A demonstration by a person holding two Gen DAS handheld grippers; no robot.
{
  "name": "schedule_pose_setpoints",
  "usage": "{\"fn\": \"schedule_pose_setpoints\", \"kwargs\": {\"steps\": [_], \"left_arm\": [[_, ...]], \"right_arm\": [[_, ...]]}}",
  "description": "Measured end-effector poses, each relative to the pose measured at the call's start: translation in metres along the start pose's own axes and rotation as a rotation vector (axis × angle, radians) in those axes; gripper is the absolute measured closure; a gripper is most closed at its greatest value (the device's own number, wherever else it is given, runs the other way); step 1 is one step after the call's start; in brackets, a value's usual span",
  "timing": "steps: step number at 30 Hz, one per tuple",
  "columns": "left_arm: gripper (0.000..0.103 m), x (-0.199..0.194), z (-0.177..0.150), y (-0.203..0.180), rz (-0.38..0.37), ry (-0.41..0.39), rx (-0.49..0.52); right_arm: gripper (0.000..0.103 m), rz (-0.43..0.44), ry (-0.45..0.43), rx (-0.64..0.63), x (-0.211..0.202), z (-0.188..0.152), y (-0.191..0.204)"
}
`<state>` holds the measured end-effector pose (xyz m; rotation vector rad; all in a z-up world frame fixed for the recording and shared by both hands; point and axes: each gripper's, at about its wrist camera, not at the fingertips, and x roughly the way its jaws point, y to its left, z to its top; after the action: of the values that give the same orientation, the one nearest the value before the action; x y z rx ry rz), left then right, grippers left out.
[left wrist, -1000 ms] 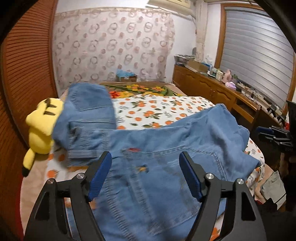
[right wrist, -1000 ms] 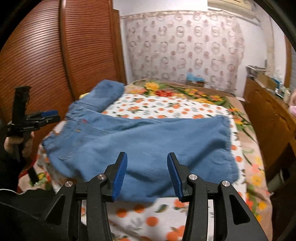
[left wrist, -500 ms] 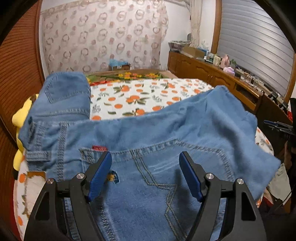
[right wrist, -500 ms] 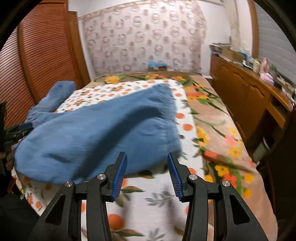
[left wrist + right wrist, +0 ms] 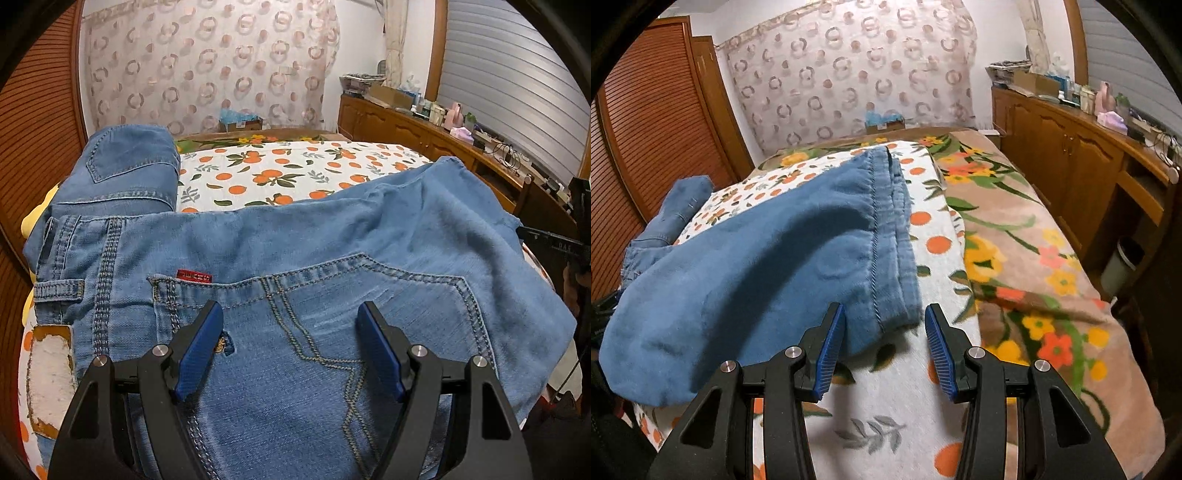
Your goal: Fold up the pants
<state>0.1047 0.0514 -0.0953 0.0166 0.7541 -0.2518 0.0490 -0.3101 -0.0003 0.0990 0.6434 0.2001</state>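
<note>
Blue jeans (image 5: 295, 251) lie across the orange-print bedsheet (image 5: 280, 166), waist end at the left, legs running right. My left gripper (image 5: 290, 332) hovers open just over the back pocket (image 5: 369, 306), its blue pads clear of the denim. In the right wrist view the jeans (image 5: 757, 258) end in a stitched hem (image 5: 882, 236). My right gripper (image 5: 885, 332) stands open right at the near hem corner, nothing pinched between its pads. A second folded denim piece (image 5: 125, 166) sits at the far left of the bed.
A yellow plush toy (image 5: 31, 221) peeks out under the denim at the left edge. A floral blanket (image 5: 1034, 258) covers the bed's right side. A wooden cabinet (image 5: 1071, 155) with clutter lines the right wall; a louvred wooden door (image 5: 653, 129) stands on the left.
Both grippers came down closer to the jeans. The left view closed in on the back pocket. The right view swung rightwards to the hem end of the legs.
</note>
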Motion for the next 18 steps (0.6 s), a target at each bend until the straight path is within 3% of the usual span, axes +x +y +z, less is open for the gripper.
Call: {"fn": "schedule_pose_setpoints", "kwargs": {"steps": [4, 6, 9, 12, 18], "left_arm": [[0.026, 0.001, 0.000, 0.000, 0.000, 0.006, -0.002], [0.026, 0.001, 0.000, 0.000, -0.001, 0.009, -0.003], [0.026, 0.002, 0.000, 0.001, -0.008, 0.014, -0.011], [0.026, 0.004, 0.000, 0.002, -0.011, 0.019, -0.015], [0.024, 0.007, -0.001, 0.000, -0.001, 0.028, -0.001]], "right_arm": [[0.059, 0.004, -0.010, -0.017, 0.005, 0.000, 0.000], [0.087, 0.001, -0.016, -0.034, 0.006, -0.001, 0.001], [0.094, 0.029, -0.035, -0.053, 0.001, -0.002, -0.001], [0.098, 0.048, -0.072, -0.053, -0.010, -0.003, -0.005], [0.099, -0.013, -0.168, 0.013, -0.038, -0.001, -0.043]]}}
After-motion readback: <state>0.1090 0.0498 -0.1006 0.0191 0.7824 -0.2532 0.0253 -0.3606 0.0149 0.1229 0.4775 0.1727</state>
